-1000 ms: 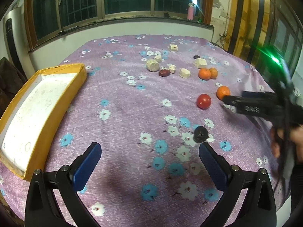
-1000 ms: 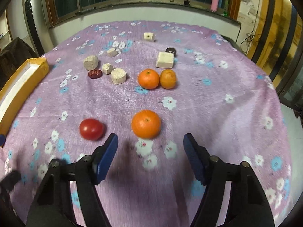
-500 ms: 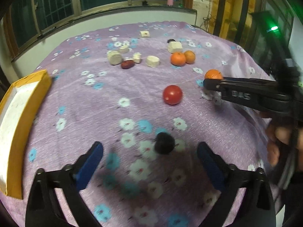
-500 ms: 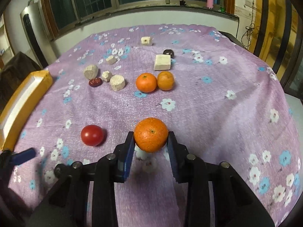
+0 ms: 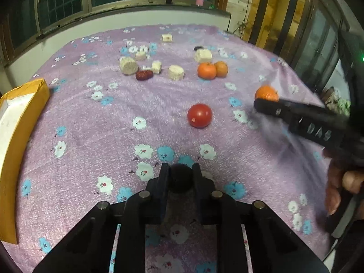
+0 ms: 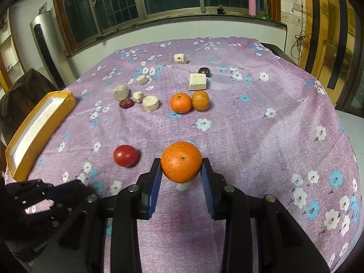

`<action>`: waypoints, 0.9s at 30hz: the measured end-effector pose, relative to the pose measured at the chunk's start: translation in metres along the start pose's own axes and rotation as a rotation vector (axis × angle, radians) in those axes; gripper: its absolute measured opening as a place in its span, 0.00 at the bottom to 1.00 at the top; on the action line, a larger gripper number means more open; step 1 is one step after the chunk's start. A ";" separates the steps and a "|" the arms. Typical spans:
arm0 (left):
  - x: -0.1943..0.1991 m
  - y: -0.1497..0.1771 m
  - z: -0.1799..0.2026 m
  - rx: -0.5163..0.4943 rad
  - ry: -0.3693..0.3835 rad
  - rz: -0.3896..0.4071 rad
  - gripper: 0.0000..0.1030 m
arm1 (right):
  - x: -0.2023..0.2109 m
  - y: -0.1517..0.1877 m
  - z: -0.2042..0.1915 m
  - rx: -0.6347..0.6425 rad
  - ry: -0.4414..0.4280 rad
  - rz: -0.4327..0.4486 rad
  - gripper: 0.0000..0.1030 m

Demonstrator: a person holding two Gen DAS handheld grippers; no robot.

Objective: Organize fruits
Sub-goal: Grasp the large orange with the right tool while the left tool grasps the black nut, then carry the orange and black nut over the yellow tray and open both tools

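Note:
My left gripper (image 5: pixel 180 178) is shut on a small dark round fruit (image 5: pixel 180 177) at the near edge of the purple floral cloth. My right gripper (image 6: pixel 181 168) is shut on a big orange (image 6: pixel 181 162) and holds it a little above the cloth; in the left wrist view that orange (image 5: pixel 266 93) shows at the tip of the right gripper's black body. A red tomato (image 6: pixel 125 155) lies on the cloth just left of it, the same tomato (image 5: pixel 199 115) ahead of my left gripper. Two smaller oranges (image 6: pixel 188 102) rest side by side further back.
A yellow box with a white inside (image 6: pixel 36 132) sits at the table's left edge. Several pale chunks (image 6: pixel 150 103), a red date (image 6: pixel 126 103) and a dark fruit (image 6: pixel 204 71) lie toward the back. A person's hand (image 5: pixel 341 186) grips the right tool.
The left gripper moved forward and closed on the dark fruit. The right gripper closed on the big orange and raised it off the cloth.

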State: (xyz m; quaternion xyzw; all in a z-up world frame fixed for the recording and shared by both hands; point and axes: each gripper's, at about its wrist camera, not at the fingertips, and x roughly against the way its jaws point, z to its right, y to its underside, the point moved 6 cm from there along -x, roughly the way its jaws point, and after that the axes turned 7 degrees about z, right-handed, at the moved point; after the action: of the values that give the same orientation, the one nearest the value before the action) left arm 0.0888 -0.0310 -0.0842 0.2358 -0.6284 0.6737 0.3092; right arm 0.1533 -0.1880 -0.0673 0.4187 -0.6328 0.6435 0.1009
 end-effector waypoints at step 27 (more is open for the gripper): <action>0.108 0.026 -0.270 0.440 -0.472 0.140 0.18 | -0.028 -0.031 -0.295 0.280 -0.398 -0.004 0.35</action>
State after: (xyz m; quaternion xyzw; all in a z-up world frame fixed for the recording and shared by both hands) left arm 0.0135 0.2498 -0.0528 0.4027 -0.5370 0.7396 0.0497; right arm 0.0702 0.0944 -0.0186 0.5482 -0.5442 0.6295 -0.0835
